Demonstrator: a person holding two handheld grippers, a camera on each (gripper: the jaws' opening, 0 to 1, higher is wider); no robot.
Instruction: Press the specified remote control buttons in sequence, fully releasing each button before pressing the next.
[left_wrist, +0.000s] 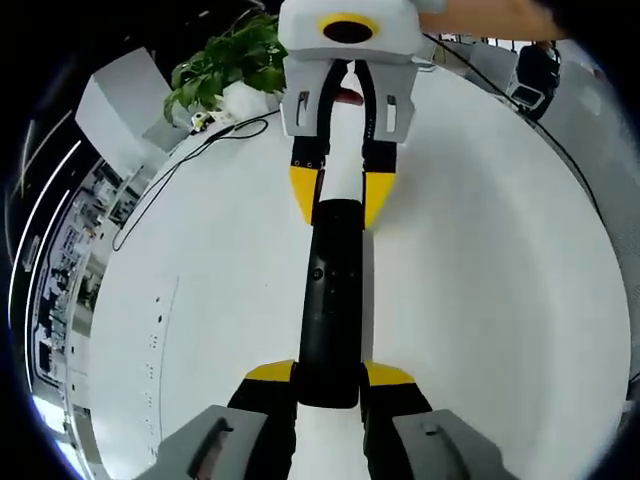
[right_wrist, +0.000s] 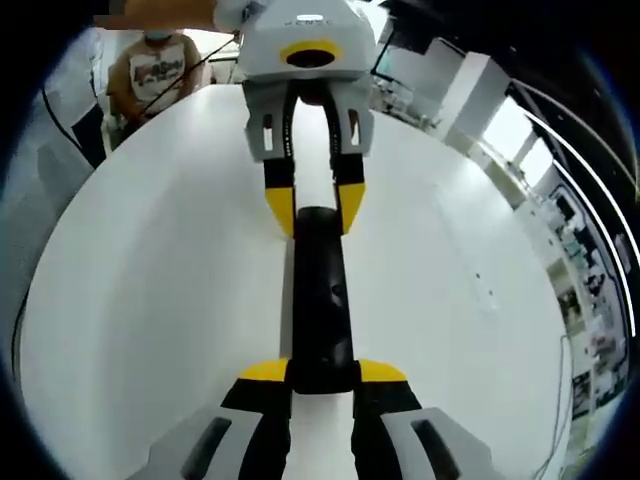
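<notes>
A long black remote control (left_wrist: 330, 290) stretches over the white round table (left_wrist: 500, 300), lengthwise between my two grippers. My left gripper (left_wrist: 329, 373) is shut on its near end, yellow tips on either side. My right gripper (left_wrist: 341, 195) comes in from the far side and grips the other end. In the right gripper view the same remote control (right_wrist: 321, 300) runs from my right gripper (right_wrist: 323, 371) up to my left gripper (right_wrist: 315, 210). Small buttons show along the remote's top face. I cannot tell whether the remote rests on the table or is lifted off it.
A potted green plant (left_wrist: 235, 65) stands at the table's far edge, and a thin black cable (left_wrist: 170, 170) trails from it across the top. A person (right_wrist: 160, 70) in a printed shirt sits beyond the table (right_wrist: 130, 280). Office shelving (left_wrist: 60, 270) lies past the rim.
</notes>
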